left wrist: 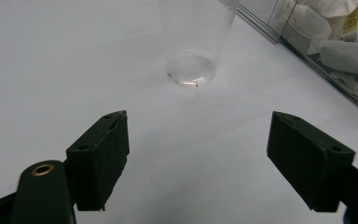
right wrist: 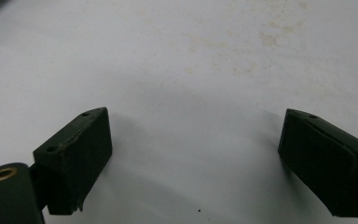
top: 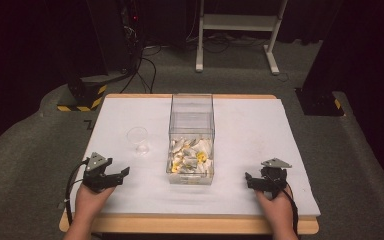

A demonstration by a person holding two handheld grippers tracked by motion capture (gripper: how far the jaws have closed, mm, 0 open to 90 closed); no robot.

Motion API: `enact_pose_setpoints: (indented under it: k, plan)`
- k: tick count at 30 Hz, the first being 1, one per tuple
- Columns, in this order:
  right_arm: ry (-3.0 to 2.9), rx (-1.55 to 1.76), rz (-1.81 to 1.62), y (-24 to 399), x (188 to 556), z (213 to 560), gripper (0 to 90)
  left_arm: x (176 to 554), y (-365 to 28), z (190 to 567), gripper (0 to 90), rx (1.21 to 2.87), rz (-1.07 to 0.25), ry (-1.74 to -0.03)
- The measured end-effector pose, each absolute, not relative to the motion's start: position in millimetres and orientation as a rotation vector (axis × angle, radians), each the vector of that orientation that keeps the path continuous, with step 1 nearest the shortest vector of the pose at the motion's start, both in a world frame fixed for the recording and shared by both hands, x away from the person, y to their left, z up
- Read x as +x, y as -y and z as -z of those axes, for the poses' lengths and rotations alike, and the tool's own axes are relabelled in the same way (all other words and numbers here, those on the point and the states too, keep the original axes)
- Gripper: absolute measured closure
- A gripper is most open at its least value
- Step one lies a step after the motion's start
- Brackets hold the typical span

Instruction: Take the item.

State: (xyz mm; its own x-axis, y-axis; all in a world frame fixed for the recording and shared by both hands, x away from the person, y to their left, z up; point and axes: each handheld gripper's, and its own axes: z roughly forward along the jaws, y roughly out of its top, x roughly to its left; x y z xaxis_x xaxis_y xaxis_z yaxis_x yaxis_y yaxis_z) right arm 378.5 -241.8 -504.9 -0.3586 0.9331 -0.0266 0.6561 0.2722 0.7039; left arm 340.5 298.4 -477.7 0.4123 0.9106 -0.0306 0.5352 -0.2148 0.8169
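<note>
The clear cup (left wrist: 196, 44) loses its rim to the top edge of the left gripper view, the clear box (left wrist: 324, 49) of paper packets runs off that view's right edge, and the packets' print is too small to read

My high view looks forward and down over the whole table (top: 130, 112). Each gripper camera sits low, close to the tabletop; the left one shares the cup (left wrist: 193, 44) and box (left wrist: 326, 42).

Spread fingers (right wrist: 77, 158) over stained table (right wrist: 205, 70)
</note>
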Motion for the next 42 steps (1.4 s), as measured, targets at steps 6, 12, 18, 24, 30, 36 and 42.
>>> enact_pose_setpoints:
  k: [6, 12, 18, 24, 30, 36, 42]
  plan:
    - [-2.111, 1.432, -0.845, 242, 378, 505, 9.4, 339, -295, 475, 21.2, 1.882, -0.601, -1.213]
    - [-2.11, 1.432, -0.845, 242, 378, 505, 9.4, 337, -293, 471, 21.3, 1.872, -0.59, -1.193]
    - [-2.11, 1.431, -0.845, 242, 378, 505, 9.4, 334, -288, 466, 21.5, 1.857, -0.575, -1.167]
    - [-2.11, 1.431, -0.845, 242, 378, 505, 9.4, 331, -284, 461, 22.0, 1.846, -0.576, -1.141]
    - [-2.11, 1.431, -0.845, 242, 378, 505, 9.4, 328, -280, 456, 22.2, 1.84, -0.577, -1.12]
    - [-2.11, 1.431, -0.845, 242, 378, 505, 9.4, 327, -277, 453, 22.3, 1.837, -0.582, -1.101]
    - [-2.11, 1.431, -0.845, 242, 378, 505, 9.4, 325, -273, 450, 22.3, 1.837, -0.58, -1.085]
